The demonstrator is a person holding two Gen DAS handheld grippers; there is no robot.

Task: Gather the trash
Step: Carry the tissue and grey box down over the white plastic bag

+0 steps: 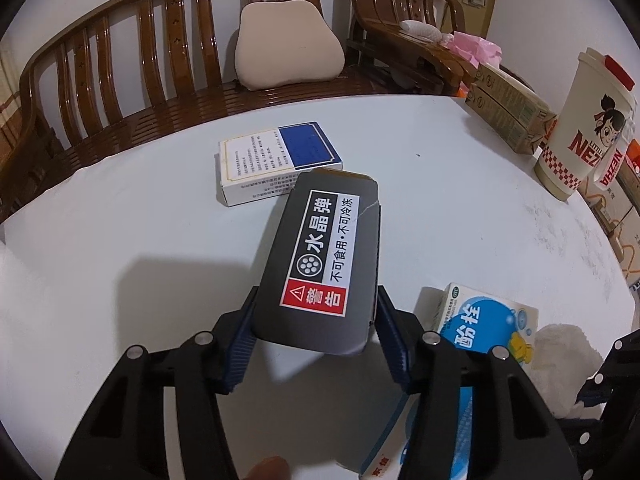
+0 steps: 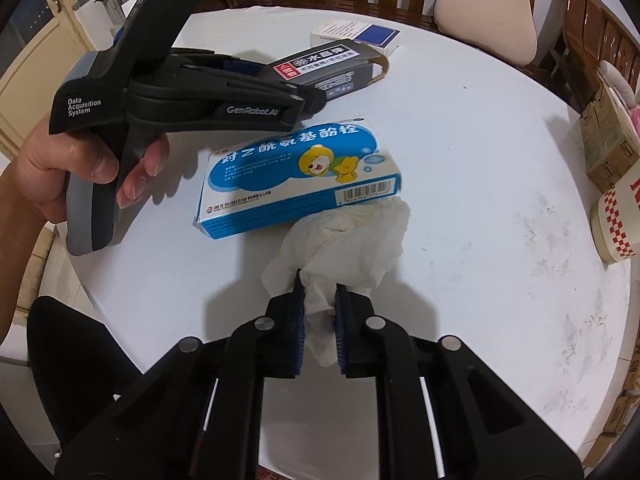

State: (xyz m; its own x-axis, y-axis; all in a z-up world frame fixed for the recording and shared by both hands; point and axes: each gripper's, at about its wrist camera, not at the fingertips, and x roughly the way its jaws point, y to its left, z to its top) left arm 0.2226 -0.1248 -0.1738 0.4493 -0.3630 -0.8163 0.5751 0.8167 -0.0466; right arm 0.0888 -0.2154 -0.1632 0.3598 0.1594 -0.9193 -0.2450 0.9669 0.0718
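My left gripper (image 1: 316, 320) is shut on a dark grey box (image 1: 320, 256) with a red warning label and holds it above the white table (image 1: 120, 240); it also shows in the right wrist view (image 2: 340, 68). My right gripper (image 2: 318, 304) is shut on a crumpled white tissue (image 2: 352, 236), which lies against a blue-and-white medicine box (image 2: 296, 176). That medicine box shows at lower right in the left wrist view (image 1: 484, 320). A white box with a blue panel (image 1: 276, 160) lies flat beyond the grey box.
A tall paper cup (image 1: 584, 128) with red print and brown cartons (image 1: 508, 112) stand at the table's right edge. A wooden bench (image 1: 140, 60) with a beige cushion (image 1: 288, 48) runs behind the table. The person's left hand (image 2: 60, 168) holds the left gripper.
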